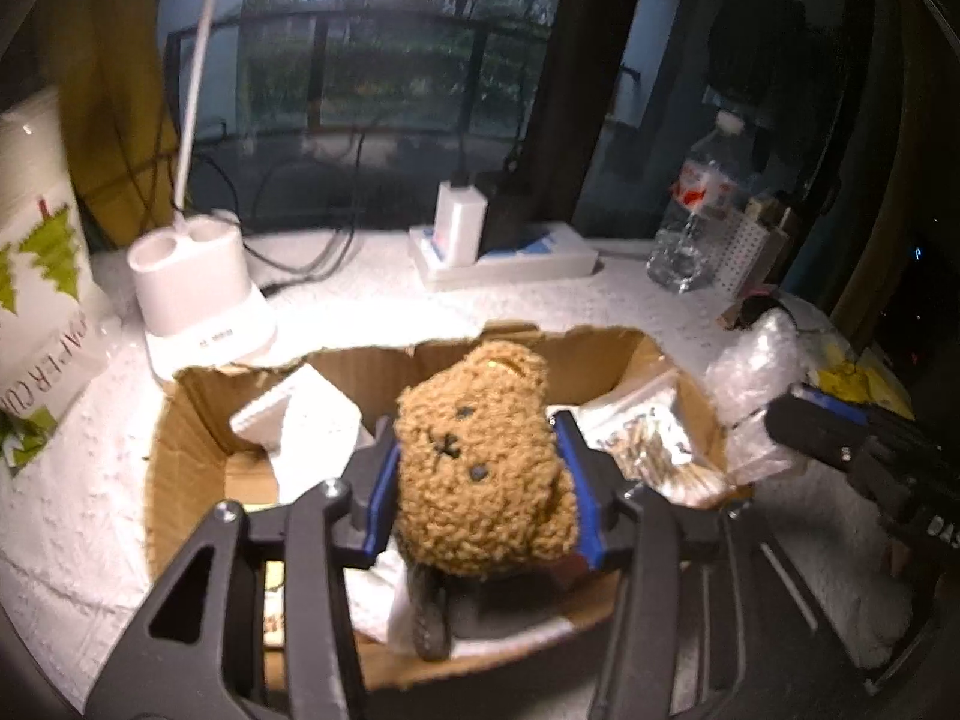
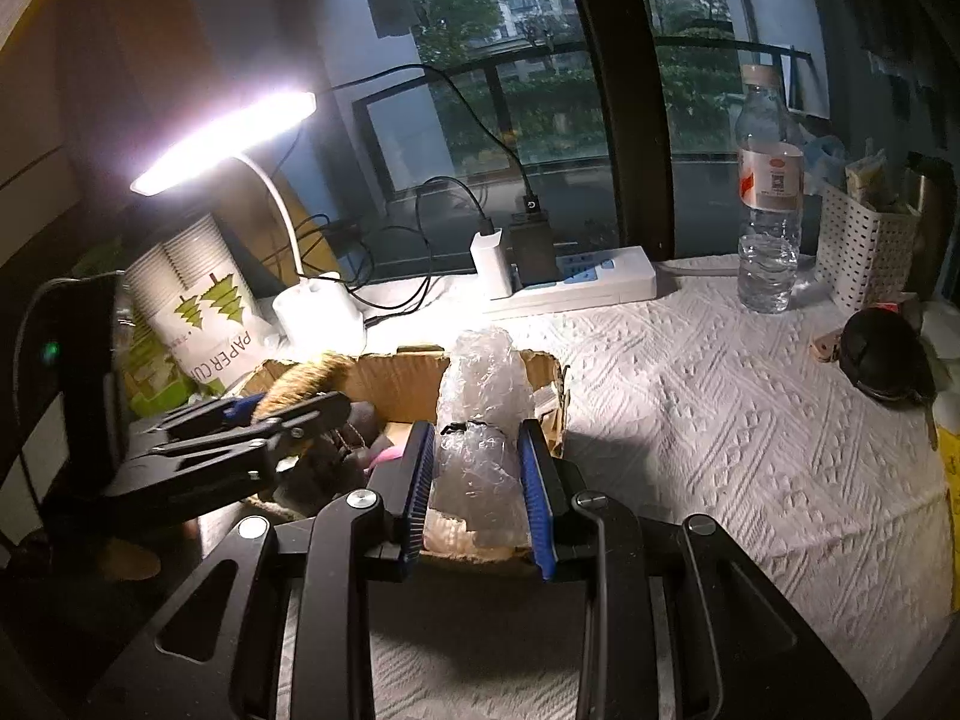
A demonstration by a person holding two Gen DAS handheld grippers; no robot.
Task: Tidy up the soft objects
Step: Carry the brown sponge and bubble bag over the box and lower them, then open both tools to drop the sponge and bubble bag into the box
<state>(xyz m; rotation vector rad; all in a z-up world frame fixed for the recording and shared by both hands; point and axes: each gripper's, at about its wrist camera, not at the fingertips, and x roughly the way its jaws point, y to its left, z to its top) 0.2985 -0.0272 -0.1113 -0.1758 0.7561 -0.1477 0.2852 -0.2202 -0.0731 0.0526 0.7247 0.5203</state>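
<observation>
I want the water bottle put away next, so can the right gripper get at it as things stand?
Probably not yet: the right gripper is shut on the bubble wrap by the cardboard box. The water bottle stands apart, with bare tablecloth between.

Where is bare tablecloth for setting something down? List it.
Free: the white textured tablecloth between the torn cardboard box, the white power strip and the clear plastic water bottle. Crowded: the box interior, and the left edge by the white desk lamp and paper cup sleeve.
</observation>
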